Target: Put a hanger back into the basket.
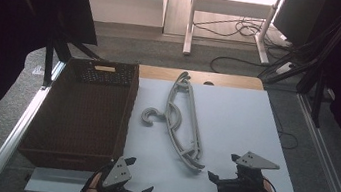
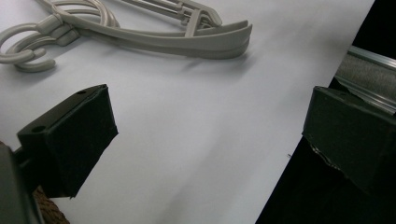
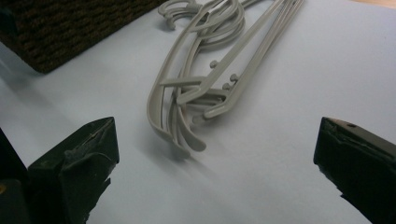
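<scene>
We can read no brand, label or writing on any of the things here. The hangers point(image 1: 182, 120) are a small stack of grey plastic ones, smooth and thin, with curved shoulders and round hooks that lie together toward the basket point(image 1: 82, 114); they rest flat on the middle of the white sheet point(image 1: 240, 121), just beside the basket but apart from it. The basket is dark brown and woven, with a rough texture, a rectangular shape and a slot handle in its far wall. The white sheet is matte and plain, and it covers a wooden table point(image 1: 221, 79) whose bare edge we see at the far side. The left gripper point(image 1: 139, 177) is at the near edge of the sheet with its jaws spread wide and nothing between them. The right gripper point(image 1: 224, 168) is near the lower end of the hangers, also with released jaws, and it touches nothing. Both have black, blocky jaw pads and a grey three-cornered plate on top.
</scene>
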`<state>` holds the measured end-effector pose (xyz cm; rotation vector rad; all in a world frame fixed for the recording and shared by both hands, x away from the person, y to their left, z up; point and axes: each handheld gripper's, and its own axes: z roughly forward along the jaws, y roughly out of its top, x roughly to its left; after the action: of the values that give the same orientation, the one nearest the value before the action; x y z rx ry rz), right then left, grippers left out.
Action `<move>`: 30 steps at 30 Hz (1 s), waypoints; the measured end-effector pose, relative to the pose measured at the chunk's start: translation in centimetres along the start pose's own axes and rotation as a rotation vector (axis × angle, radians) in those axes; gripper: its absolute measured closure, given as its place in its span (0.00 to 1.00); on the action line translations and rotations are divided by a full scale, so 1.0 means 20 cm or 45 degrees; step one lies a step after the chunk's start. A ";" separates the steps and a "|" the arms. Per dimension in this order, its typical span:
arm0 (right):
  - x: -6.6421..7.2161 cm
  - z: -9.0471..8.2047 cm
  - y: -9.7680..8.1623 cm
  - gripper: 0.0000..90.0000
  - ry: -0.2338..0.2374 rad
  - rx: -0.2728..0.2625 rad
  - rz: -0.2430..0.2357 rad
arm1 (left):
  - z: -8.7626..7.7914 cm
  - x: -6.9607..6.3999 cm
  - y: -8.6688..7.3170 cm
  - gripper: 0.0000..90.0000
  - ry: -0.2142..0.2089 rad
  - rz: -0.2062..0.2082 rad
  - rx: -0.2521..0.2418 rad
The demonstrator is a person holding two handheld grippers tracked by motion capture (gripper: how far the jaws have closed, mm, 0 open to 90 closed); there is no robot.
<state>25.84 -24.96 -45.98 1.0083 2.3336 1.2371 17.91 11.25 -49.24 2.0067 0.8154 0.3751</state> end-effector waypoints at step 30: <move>0.05 0.24 0.25 0.18 -0.028 0.169 -0.142 | -0.01 -0.05 -0.01 0.03 0.001 0.019 -0.002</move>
<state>30.04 -19.59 -44.54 0.9132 2.4458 1.0359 17.04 10.81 -49.22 2.0120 0.8012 0.3851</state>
